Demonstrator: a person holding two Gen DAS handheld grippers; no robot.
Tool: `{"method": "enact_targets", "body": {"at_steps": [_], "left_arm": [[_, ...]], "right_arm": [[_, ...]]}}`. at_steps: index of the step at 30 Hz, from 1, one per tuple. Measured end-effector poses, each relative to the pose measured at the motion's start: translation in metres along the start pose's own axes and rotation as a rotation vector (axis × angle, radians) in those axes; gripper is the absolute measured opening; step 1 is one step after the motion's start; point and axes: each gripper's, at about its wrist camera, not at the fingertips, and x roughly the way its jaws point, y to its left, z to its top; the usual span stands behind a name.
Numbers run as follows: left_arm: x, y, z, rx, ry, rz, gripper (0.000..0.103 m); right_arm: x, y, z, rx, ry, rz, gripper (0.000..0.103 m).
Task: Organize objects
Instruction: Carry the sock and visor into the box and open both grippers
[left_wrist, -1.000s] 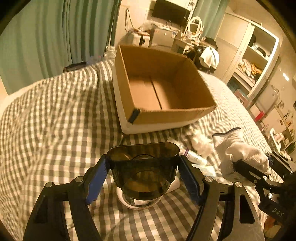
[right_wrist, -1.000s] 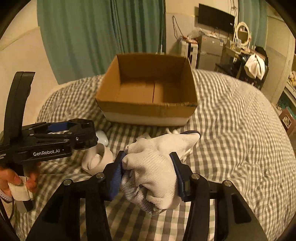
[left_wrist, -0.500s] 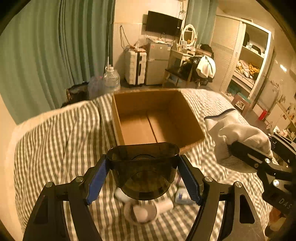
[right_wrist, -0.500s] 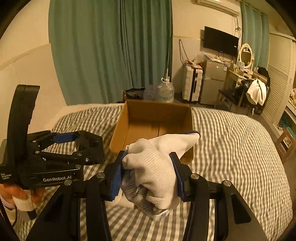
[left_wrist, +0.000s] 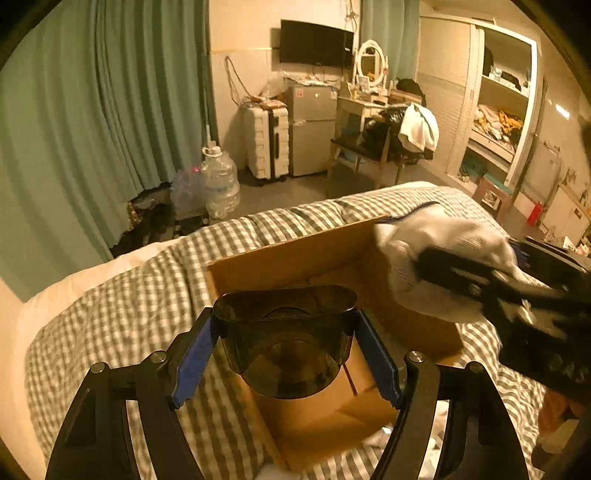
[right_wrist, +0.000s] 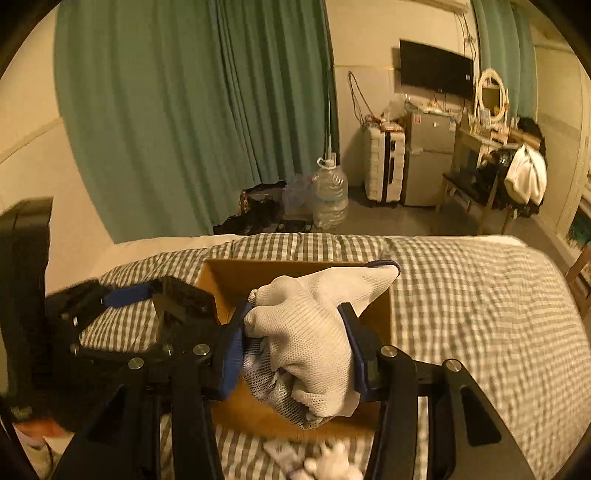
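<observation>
My left gripper (left_wrist: 286, 354) is shut on a dark smoky plastic cup (left_wrist: 284, 332) and holds it above the near part of the open cardboard box (left_wrist: 295, 258). My right gripper (right_wrist: 295, 350) is shut on a bunched white knit glove (right_wrist: 310, 332) and holds it over the same box (right_wrist: 229, 277). In the left wrist view the glove (left_wrist: 439, 251) and the right gripper (left_wrist: 498, 291) hang over the box's right side. In the right wrist view the left gripper (right_wrist: 147, 306) is at the left, over the box's left edge.
The box sits on a bed with a grey checked cover (right_wrist: 480, 314). Small white items (right_wrist: 328, 465) lie on the cover in front of the box. Beyond the bed are green curtains (right_wrist: 184, 110), water jugs (right_wrist: 330, 195), a suitcase and a fridge.
Both grippers have risen and moved forward with their loads, from above the bed in front of the box to above the box itself. Both grips are unchanged.
</observation>
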Motion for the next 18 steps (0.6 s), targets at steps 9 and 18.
{"method": "enact_targets", "body": {"at_steps": [9, 18], "left_arm": [[0.050, -0.005, -0.003, 0.057, 0.025, -0.066, 0.079], [0.019, -0.005, -0.014, 0.009, 0.054, -0.027, 0.091]], "right_arm": [[0.072, -0.029, 0.009, 0.071, 0.027, 0.021, 0.052], [0.017, -0.028, 0.017, 0.097, -0.074, 0.015, 0.073]]}}
